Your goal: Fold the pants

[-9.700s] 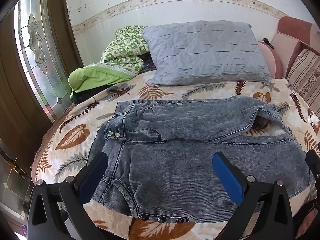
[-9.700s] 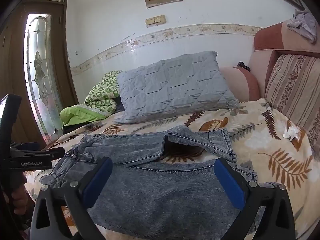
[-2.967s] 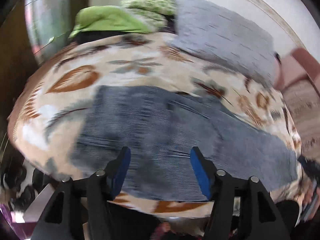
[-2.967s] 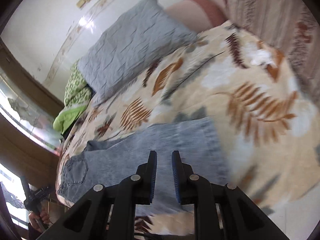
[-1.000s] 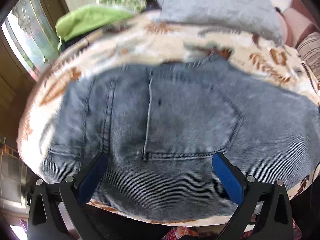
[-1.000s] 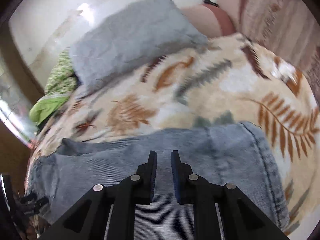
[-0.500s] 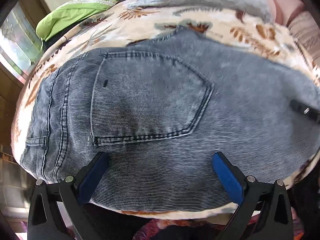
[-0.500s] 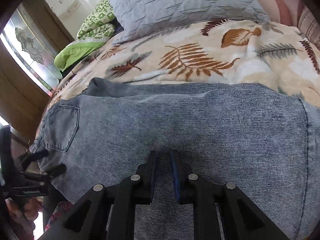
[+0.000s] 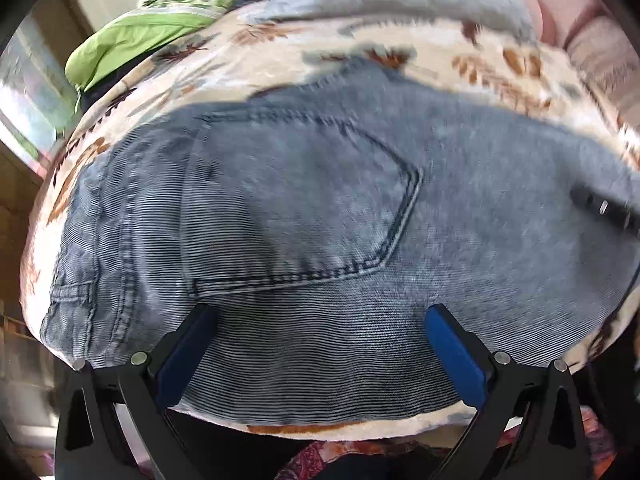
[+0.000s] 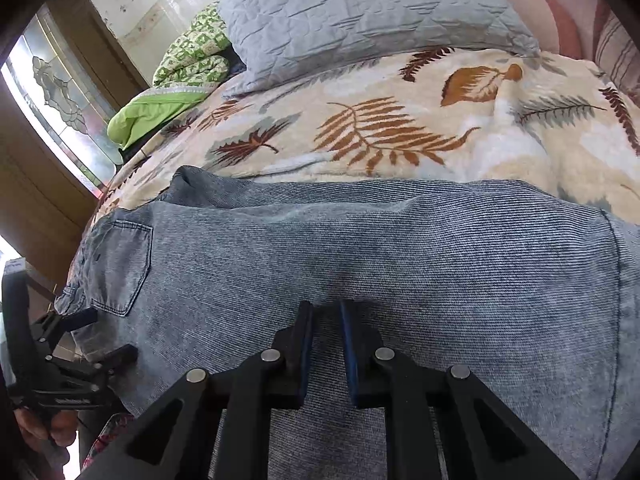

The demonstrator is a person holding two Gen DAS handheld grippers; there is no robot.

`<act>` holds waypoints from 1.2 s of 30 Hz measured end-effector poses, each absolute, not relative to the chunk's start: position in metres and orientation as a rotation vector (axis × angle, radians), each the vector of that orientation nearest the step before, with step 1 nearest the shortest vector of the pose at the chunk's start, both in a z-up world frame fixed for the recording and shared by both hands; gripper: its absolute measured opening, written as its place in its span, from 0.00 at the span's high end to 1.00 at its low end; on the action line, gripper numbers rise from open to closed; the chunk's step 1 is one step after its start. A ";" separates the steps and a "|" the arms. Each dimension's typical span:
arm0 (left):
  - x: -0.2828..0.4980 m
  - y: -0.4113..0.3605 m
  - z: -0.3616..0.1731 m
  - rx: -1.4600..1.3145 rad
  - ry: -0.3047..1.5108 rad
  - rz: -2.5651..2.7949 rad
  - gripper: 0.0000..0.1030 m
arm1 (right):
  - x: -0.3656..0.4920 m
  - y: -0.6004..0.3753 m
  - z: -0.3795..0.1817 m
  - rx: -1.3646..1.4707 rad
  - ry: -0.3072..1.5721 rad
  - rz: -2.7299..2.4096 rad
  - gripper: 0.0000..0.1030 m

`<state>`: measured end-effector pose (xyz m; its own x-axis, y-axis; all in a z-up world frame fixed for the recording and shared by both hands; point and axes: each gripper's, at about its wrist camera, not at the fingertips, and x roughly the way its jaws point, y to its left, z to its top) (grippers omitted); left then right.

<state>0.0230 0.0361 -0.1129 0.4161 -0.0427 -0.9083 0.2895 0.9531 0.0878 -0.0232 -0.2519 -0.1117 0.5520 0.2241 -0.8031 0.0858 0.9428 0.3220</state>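
Right now the jeans lie flat along the near edge of the bed, back pocket up, already doubled lengthwise so the legs sit one over the other. Waistband end is at the left, the leg end runs off to the right.

The left gripper hangs just over the seat of the jeans, its blue pads spread wide, nothing between them. The right gripper sits low over the middle of the legs with its pads nearly together; I cannot tell whether a thin pinch of denim is caught there or only the cloth beneath shows through the slit.

To my eye the next fold is crosswise, leg end over toward the waist. Doing it well means taking both layers at once near an edge, not a bunch from the middle, and keeping the waistband pinned while the other end travels over.

The denim is stiff, faded grey-blue, finely ribbed, with dark seams; it should hold a crease but resist a small pinch. Under it is a plush, leaf-printed blanket, soft enough to drag along. A quilted grey pillow sits well behind.
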 end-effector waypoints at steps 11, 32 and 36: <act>0.047 0.122 -0.077 0.174 1.038 0.053 0.00 | -0.039 -0.219 -0.074 0.291 0.838 0.210 0.84; 0.069 0.136 -0.130 0.092 1.182 -0.042 0.00 | -0.029 -0.184 -0.110 0.149 0.992 0.267 0.83; 0.069 0.136 -0.130 0.096 1.179 -0.047 0.00 | -0.029 -0.183 -0.111 0.147 0.986 0.278 0.77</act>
<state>0.0686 0.1361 -0.1300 0.3812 0.0133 -0.9244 0.0870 0.9949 0.0502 -0.0290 -0.1826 -0.1108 0.5206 0.2972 -0.8004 -0.1650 0.9548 0.2472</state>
